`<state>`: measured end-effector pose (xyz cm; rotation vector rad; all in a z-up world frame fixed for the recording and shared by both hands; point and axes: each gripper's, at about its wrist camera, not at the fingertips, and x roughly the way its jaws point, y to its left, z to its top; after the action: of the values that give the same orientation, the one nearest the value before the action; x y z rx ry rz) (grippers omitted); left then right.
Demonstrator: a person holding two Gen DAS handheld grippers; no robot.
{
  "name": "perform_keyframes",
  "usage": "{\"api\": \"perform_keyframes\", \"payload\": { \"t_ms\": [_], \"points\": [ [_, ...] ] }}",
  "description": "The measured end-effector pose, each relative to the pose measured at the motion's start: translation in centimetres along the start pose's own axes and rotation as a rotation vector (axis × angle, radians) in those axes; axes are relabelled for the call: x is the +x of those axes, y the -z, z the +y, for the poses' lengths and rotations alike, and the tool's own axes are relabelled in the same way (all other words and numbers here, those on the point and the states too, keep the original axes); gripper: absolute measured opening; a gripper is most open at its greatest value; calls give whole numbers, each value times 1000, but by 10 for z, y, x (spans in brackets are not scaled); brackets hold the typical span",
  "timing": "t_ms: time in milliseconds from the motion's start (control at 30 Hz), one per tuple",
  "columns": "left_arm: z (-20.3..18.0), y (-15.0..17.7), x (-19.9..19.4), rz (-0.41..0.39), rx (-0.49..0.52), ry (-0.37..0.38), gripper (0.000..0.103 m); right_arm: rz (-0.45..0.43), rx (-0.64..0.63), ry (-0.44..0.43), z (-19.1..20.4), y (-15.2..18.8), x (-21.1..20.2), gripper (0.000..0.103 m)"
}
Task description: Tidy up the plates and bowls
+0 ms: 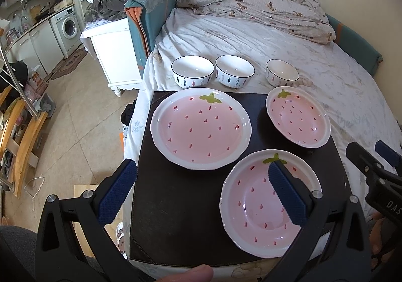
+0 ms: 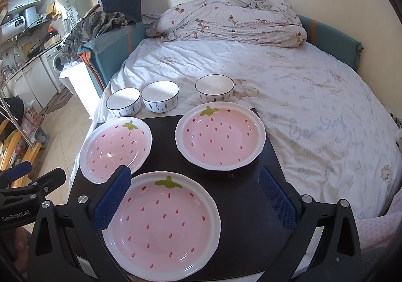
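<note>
Three pink strawberry plates lie on a black mat (image 1: pixel 181 206) on the bed: far left (image 1: pixel 201 128) (image 2: pixel 115 148), far right (image 1: pixel 299 120) (image 2: pixel 219 136), near (image 1: pixel 263 204) (image 2: pixel 160 229). Three white bowls stand behind the mat on the sheet: left (image 1: pixel 192 74) (image 2: pixel 123 104), middle (image 1: pixel 235 73) (image 2: pixel 160 99), right (image 1: pixel 282 76) (image 2: pixel 214 91). My left gripper (image 1: pixel 201 191) is open and empty above the mat's near part, its right finger over the near plate. My right gripper (image 2: pixel 194 199) is open and empty above the near plate; it also shows in the left wrist view (image 1: pixel 371 156).
A crumpled quilt (image 1: pixel 263 3) lies at the head of the bed. A white cabinet (image 1: pixel 115 55) stands left of the bed, with clothes piled above it. Floor and kitchen units with a washing machine (image 1: pixel 69 25) are at far left. The mat's left edge overhangs the bedside.
</note>
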<state>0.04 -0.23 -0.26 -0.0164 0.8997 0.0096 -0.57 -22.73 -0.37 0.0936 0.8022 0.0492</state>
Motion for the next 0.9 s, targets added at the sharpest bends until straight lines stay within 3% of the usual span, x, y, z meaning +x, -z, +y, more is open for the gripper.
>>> {"api": "perform_keyframes", "payload": {
  "t_ms": [900],
  "points": [
    [1,0,0,1,0,0,103,5,17,0,0,1,0,103]
  ]
}}
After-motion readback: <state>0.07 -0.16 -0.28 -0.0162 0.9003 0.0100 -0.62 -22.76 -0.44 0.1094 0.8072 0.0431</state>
